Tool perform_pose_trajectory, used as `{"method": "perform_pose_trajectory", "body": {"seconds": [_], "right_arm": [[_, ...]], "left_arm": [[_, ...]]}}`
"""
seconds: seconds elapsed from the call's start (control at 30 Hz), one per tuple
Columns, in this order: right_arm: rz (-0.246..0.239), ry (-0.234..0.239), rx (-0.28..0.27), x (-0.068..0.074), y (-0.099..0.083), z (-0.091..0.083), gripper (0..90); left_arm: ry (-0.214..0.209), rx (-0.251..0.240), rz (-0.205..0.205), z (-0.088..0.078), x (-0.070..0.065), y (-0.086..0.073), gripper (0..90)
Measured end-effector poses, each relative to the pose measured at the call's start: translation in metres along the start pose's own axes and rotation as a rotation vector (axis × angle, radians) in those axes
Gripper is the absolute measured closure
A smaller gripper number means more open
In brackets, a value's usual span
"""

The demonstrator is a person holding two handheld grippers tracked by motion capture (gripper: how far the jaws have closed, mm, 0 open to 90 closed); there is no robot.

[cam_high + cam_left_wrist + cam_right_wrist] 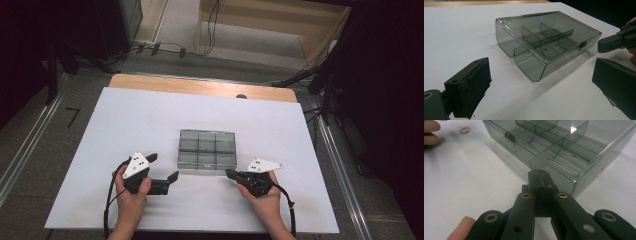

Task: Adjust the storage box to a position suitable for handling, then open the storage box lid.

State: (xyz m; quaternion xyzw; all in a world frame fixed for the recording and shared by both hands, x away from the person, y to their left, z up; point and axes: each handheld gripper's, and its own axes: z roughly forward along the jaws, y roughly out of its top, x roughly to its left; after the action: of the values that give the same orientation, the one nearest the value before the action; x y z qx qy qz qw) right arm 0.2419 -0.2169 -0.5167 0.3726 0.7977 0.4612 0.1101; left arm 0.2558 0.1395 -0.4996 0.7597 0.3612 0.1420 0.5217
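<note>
Clear smoky compartment box (207,150), lid closed, mid-bench (125,115). Left hand-held gripper (165,167) jaws wide, just left of box. Right hand-held gripper (231,173) jaws pressed together, empty, tip near the box's front corner, possibly touching.

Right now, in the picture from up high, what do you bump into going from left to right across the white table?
Left gripper → clear plastic box → right gripper, all on the white table.
</note>
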Motion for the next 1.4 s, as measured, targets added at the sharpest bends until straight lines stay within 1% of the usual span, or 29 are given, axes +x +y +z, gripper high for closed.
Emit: {"method": "perform_pose_trajectory", "body": {"seconds": [0.1, 0.2, 0.23, 0.33, 0.4, 0.5, 0.7, 0.83, 1.07, 1.27, 1.4], "right_arm": [[-0.014, 0.002, 0.002, 0.003, 0.003, 0.003, 88.4], [-0.027, 0.003, 0.004, 0.007, 0.005, 0.005, 88.4], [-0.027, 0.004, 0.007, 0.008, 0.005, 0.006, 88.4], [-0.02, 0.011, 0.007, 0.009, 0.006, 0.01, 88.4], [-0.017, 0.011, 0.011, 0.011, 0.007, 0.014, 88.4], [-0.032, 0.008, 0.021, 0.013, 0.01, 0.018, 88.4], [-0.03, 0.021, 0.033, 0.013, 0.014, 0.023, 88.4], [-0.051, 0.026, 0.046, 0.016, 0.018, 0.029, 88.4], [-0.057, 0.038, 0.052, 0.021, 0.022, 0.037, 88.4], [-0.074, 0.022, 0.061, 0.022, 0.021, 0.04, 88.5], [-0.083, 0.024, 0.067, 0.022, 0.023, 0.043, 88.5]], "left_arm": [[-0.005, 0.0, 0.003, 0.001, -0.001, -0.001, 1.9], [-0.003, -0.007, -0.005, 0.001, 0.0, -0.003, 1.8], [-0.004, -0.008, -0.005, 0.001, 0.0, -0.003, 1.8], [-0.003, -0.007, 0.014, 0.003, -0.002, -0.004, 1.8], [-0.007, -0.009, 0.011, 0.003, -0.002, -0.004, 1.9], [-0.011, -0.013, -0.002, 0.003, -0.001, -0.004, 1.9], [-0.008, -0.011, 0.003, 0.004, -0.001, -0.004, 1.9], [-0.008, -0.012, 0.002, 0.004, -0.001, -0.004, 1.9], [-0.009, -0.011, 0.006, 0.004, -0.002, -0.004, 1.9], [-0.007, -0.005, 0.015, 0.005, -0.003, -0.004, 1.9], [-0.004, 0.001, 0.025, 0.006, -0.004, -0.004, 1.9]]}}
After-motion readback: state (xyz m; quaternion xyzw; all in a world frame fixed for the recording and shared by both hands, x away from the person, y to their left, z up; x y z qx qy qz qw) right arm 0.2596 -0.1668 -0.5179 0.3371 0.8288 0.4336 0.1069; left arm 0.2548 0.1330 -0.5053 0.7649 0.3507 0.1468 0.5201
